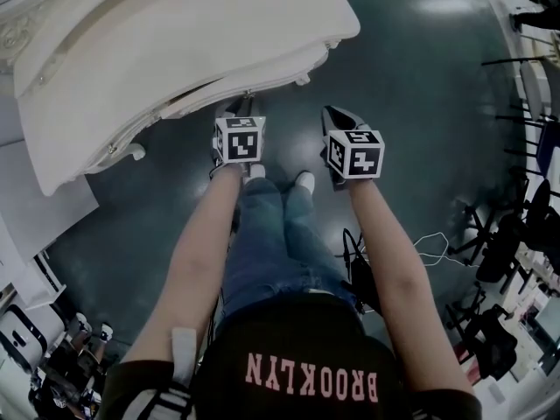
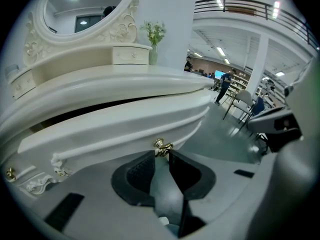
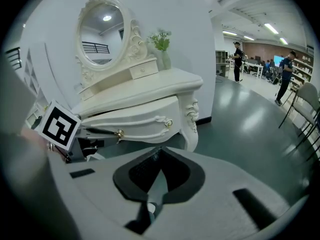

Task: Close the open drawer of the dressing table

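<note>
The white dressing table (image 1: 175,42) fills the head view's upper left, its wide drawer (image 2: 115,129) pulled out a little, with a dark gap under the tabletop. My left gripper (image 2: 160,152) is at the drawer front, shut on the small brass knob (image 2: 162,146) that sits between its tips. The right gripper view shows the same knob (image 3: 119,133) beside the left gripper's marker cube (image 3: 60,126). My right gripper (image 3: 160,153) hangs shut and empty, off to the right of the table, above the floor (image 1: 411,77).
An oval mirror (image 3: 102,34), small upper drawers and a vase of flowers (image 3: 162,46) stand on the table. The drawer has a second knob (image 3: 169,123). The person's shoes (image 1: 302,182) are just below the grippers. Cables (image 1: 429,248) and chairs (image 1: 525,226) lie to the right.
</note>
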The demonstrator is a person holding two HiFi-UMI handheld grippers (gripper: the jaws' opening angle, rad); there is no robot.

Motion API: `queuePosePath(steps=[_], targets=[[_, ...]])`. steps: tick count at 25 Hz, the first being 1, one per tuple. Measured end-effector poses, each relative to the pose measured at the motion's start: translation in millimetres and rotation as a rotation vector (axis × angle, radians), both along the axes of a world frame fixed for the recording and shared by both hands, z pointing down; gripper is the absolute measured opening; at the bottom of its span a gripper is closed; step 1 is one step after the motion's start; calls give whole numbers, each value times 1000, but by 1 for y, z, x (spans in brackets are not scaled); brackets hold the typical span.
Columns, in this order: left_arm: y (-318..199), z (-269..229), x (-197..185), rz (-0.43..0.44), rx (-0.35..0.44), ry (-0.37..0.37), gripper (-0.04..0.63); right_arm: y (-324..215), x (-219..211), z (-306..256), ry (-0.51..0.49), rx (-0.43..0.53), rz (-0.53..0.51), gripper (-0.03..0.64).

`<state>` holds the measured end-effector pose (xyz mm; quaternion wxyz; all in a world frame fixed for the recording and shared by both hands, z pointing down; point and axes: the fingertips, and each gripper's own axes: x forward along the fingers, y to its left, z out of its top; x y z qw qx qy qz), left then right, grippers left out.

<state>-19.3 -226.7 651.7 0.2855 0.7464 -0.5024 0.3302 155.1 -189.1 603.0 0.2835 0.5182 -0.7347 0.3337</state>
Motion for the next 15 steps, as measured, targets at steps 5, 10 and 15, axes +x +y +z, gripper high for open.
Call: queuePosePath(steps=[5,10,15], targets=[[-12,0,-5,-16,10,3,83,-10,-3,0,25,18,-21,-9],[-23,1,-9,-26,15,8,83,-14,-2,3,29,18,-22,-9],[-36,-1,-13,-29,25,1,83,-19,-3,5,35,13,-23,-9]])
